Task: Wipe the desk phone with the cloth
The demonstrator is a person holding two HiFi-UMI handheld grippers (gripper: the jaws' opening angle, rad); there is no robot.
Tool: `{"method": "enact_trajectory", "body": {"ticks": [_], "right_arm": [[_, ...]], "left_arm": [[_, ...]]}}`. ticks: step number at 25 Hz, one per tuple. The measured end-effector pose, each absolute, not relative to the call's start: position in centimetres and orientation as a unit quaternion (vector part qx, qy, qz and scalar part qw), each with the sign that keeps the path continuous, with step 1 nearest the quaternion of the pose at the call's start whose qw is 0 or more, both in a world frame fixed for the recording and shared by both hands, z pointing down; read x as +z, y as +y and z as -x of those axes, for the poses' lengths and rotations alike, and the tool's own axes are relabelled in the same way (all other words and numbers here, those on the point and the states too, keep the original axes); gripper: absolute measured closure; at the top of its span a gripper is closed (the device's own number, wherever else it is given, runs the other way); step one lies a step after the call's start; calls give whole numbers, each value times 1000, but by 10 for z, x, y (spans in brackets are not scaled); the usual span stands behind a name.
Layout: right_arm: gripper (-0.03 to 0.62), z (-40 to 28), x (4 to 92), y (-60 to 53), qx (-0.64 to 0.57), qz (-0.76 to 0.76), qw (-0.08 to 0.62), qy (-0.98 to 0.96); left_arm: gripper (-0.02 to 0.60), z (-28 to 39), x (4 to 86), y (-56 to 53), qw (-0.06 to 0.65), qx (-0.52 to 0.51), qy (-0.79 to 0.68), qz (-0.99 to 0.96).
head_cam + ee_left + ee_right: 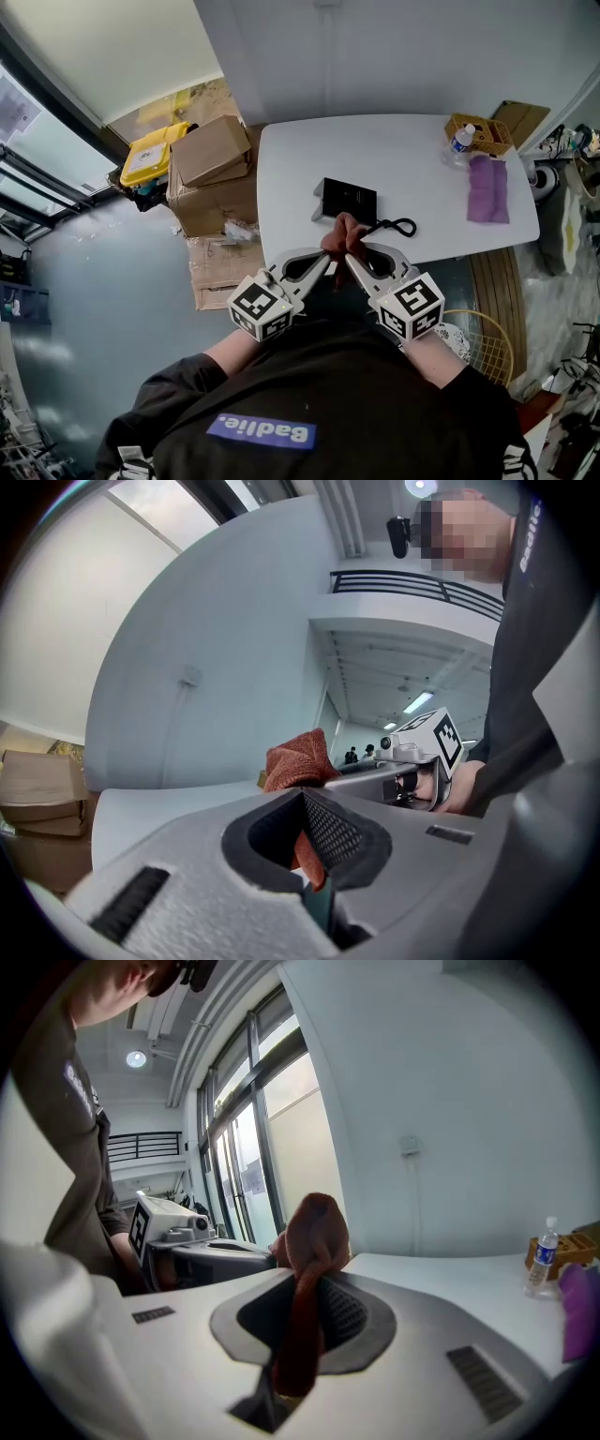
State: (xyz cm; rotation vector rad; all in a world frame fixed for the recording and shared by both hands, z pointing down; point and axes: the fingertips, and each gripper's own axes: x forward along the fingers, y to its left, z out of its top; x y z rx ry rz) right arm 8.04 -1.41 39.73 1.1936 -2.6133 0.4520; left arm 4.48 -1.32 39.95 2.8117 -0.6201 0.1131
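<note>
Cloth [343,232], rust-red and bunched, sits at center frame. I have my left claw [325,256] and right claw [352,259] each clamped on it. The black desk phone [348,199] lies just above in frame, on the white table [403,150].

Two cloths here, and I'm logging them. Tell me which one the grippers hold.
The rust cloth, pinched between the left gripper and the right gripper. The purple cloth lies flat on the table, apart from both.

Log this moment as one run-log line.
left hand-held gripper: shut on cloth | right hand-held gripper: shut on cloth | desk phone: on table, beyond cloth
</note>
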Motion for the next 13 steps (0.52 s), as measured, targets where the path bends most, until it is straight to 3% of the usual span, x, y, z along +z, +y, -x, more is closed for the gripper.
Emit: {"method": "enact_trajectory", "body": {"ticks": [13], "right_arm": [[525,-74,395,-4,156,-401,124,-894]], "left_arm": [[575,-39,395,-2,129,41,-214,-967]]}}
